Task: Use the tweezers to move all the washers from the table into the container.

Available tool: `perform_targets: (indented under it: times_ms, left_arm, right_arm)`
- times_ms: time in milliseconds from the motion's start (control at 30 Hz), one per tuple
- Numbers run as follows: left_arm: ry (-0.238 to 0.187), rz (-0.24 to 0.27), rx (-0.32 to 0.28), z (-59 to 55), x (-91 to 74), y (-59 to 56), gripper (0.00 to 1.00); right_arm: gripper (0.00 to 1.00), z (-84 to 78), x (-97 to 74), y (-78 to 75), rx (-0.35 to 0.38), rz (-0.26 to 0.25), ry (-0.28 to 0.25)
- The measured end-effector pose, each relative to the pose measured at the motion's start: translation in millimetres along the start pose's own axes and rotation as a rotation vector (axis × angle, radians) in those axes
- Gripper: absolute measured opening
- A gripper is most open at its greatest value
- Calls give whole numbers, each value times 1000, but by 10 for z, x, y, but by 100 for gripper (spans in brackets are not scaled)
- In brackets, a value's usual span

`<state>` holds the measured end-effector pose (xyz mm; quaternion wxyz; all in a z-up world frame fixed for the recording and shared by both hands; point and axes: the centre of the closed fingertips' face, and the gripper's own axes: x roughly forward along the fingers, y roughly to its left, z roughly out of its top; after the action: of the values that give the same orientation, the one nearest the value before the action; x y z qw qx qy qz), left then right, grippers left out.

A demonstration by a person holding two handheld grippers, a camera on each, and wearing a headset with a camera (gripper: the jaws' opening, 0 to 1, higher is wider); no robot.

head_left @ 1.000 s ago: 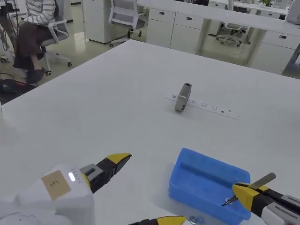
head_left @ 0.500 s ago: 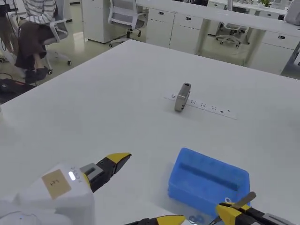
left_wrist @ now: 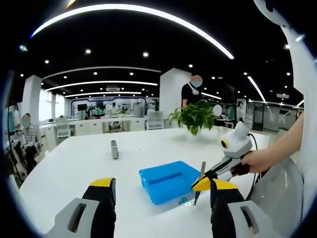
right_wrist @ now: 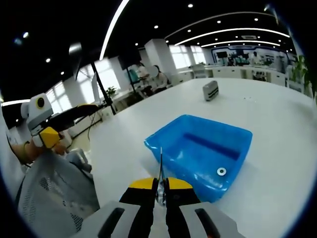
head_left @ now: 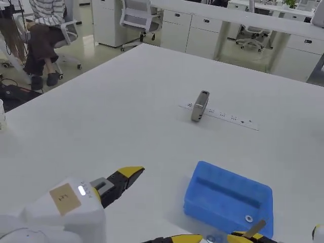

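The blue container sits near the table's front edge, and a single washer lies in its near right corner. A few washers lie on the table just in front of it. My right gripper is low beside those washers, shut on the metal tweezers. In the right gripper view the tweezers rise from the shut right gripper toward the container and its washer. My left gripper stands open left of the container, holding nothing. In the left gripper view it faces the container.
A grey device stands on a flat power strip at mid-table. The white table stretches wide to the left and far side. Office chairs and a seated person are beyond its edge.
My right gripper has drawn the tweezers back out of the container and down toward the table's front edge. A washer now lies in the container where the tweezer tips were. The left gripper stayed put.
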<state>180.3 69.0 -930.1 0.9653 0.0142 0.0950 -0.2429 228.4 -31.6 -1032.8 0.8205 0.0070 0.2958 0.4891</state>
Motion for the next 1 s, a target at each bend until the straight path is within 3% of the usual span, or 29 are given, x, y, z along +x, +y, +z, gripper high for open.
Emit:
perform_targets:
  times_ms: [167, 467, 633, 667, 733, 833, 1000]
  left_arm:
    - [4, -4, 0, -6, 4, -6, 79]
    - [16, -12, 6, -27, 13, -18, 78]
    - [-7, -18, -3, 12, 4, -29, 79]
    - [-6, -17, -3, 13, 2, -27, 79]
    - [-1, -14, -2, 3, 1, -21, 79]
    - [-4, -2, 1, 7, -7, 0, 79]
    - [-9, 3, -6, 14, -14, 15, 78]
  right_arm:
    - [4, -6, 17, 39, -31, 8, 7]
    - [3, -67, 24, 174, -267, 15, 59]
    - [2, -102, -16, 156, -279, 17, 70]
    - [2, -114, -40, 117, -268, -1, 75]
    - [2, -127, -67, 82, -179, -26, 53]
    - [2, -131, -78, 71, -135, -51, 34]
    - [2, -94, -53, 102, -171, -43, 65]
